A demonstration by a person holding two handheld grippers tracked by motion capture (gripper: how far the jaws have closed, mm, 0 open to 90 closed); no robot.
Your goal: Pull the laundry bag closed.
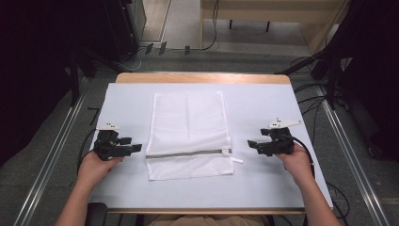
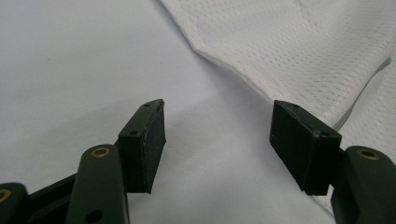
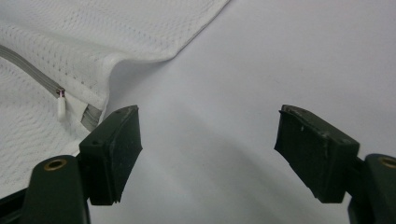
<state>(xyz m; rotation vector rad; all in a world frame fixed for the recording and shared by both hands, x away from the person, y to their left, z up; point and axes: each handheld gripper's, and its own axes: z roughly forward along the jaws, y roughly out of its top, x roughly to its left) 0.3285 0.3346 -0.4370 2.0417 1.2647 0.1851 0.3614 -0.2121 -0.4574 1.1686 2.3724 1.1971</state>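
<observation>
A white mesh laundry bag [image 1: 188,134] lies flat in the middle of the table, with a grey zipper [image 1: 188,153] running across its near part and a white pull tab [image 1: 237,161] at the right end. My left gripper [image 1: 134,144] rests on the table just left of the bag, open and empty; its view shows the bag's edge [image 2: 299,51] beyond the jaws [image 2: 217,140]. My right gripper [image 1: 251,145] sits just right of the bag, open, holding nothing. In its view [image 3: 208,149] the zipper pull [image 3: 61,105] lies to the left of the jaws.
The table [image 1: 263,108] is covered with a pale sheet, with a wooden edge [image 1: 202,77] at the far side. Cables [image 1: 310,101] and dark stands lie on the floor around it. Metal rails [image 1: 51,150] run along both sides.
</observation>
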